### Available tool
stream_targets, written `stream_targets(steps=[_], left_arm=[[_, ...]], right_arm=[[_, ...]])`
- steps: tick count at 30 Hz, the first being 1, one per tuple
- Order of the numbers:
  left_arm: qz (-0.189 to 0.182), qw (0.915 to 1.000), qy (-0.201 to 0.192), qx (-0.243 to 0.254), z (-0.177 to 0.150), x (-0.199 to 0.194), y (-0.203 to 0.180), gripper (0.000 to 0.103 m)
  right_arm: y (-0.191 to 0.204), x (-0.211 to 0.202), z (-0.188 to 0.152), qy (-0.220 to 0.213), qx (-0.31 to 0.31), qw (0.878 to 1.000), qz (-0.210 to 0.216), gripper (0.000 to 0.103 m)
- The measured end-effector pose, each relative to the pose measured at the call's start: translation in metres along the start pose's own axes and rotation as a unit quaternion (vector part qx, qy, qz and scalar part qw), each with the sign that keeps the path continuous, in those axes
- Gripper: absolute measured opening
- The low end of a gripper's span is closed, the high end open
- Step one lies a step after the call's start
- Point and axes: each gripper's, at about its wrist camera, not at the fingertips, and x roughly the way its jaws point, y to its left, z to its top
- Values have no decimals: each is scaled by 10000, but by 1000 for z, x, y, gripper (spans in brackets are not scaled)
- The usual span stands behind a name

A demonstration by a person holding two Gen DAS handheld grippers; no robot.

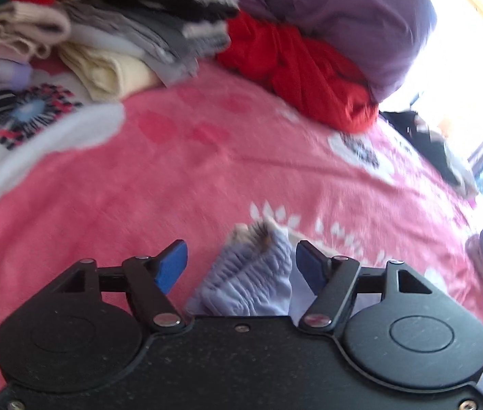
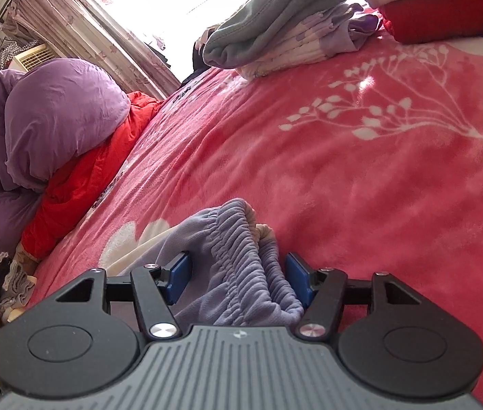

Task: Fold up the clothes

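Observation:
A lavender garment with a gathered elastic waistband lies bunched on the pink floral blanket point(image 2: 343, 177). In the left wrist view the garment point(image 1: 251, 280) sits between the blue pads of my left gripper point(image 1: 241, 266), whose jaws stand wide apart and do not pinch it. In the right wrist view the waistband point(image 2: 241, 266) fills the gap of my right gripper point(image 2: 238, 280); the pads stand apart, touching the cloth at the sides without clamping it.
A pile of folded clothes point(image 1: 70, 41) sits at far left. A red garment point(image 1: 296, 68) and purple duvet point(image 1: 343, 10) lie behind. Another stack, grey and lilac clothes point(image 2: 282, 24) and a red folded item point(image 2: 446, 13), lies far right. Curtains point(image 2: 81, 30) hang beyond.

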Motion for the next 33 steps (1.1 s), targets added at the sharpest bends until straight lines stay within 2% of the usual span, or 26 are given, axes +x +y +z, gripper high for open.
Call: stream_targets(steps=[1, 3, 4, 8, 10, 13, 21, 24, 27, 29, 31, 33], left_arm=[[13, 9999, 96, 29, -2, 7, 0, 69], [4, 9998, 190, 80, -4, 17, 1, 58], [9, 9997, 213, 133, -4, 19, 1, 38], [-11, 9980, 258, 581, -2, 22, -7, 23], [-100, 9978, 188, 628, -2, 19, -7, 19], [-259, 9976, -97, 630, 2, 7, -11, 17], [-748, 9883, -1140, 679, 25, -10, -33, 16], [-844, 9850, -1330, 703, 43, -7, -40, 16], [-835, 9915, -932, 359, 53, -3, -38, 16], [-875, 9944, -578, 86, 51, -10, -34, 16], [-904, 9955, -267, -49, 40, -18, -29, 16], [-751, 9971, -82, -88, 27, -21, -24, 16]], right_arm=[[0, 0, 1, -14, 0, 10000, -12, 61], [-1, 2, 2, -32, -8, 10000, -28, 60], [-1, 3, 4, -28, -21, 10000, -15, 58], [2, 9, 8, 76, -236, 9996, 117, 44], [3, 13, 11, 166, -343, 9990, 242, 30], [5, 11, 16, 142, -398, 9983, 413, 22], [19, -5, 38, -536, -625, 9946, 624, 20], [19, -2, 52, -797, -600, 9923, 731, 20], [19, 9, 64, -805, -585, 9923, 736, 20], [17, 16, 66, -607, -562, 9946, 620, 20], [12, 20, 68, -321, -453, 9969, 553, 20], [5, 20, 66, -145, -354, 9981, 485, 20]])
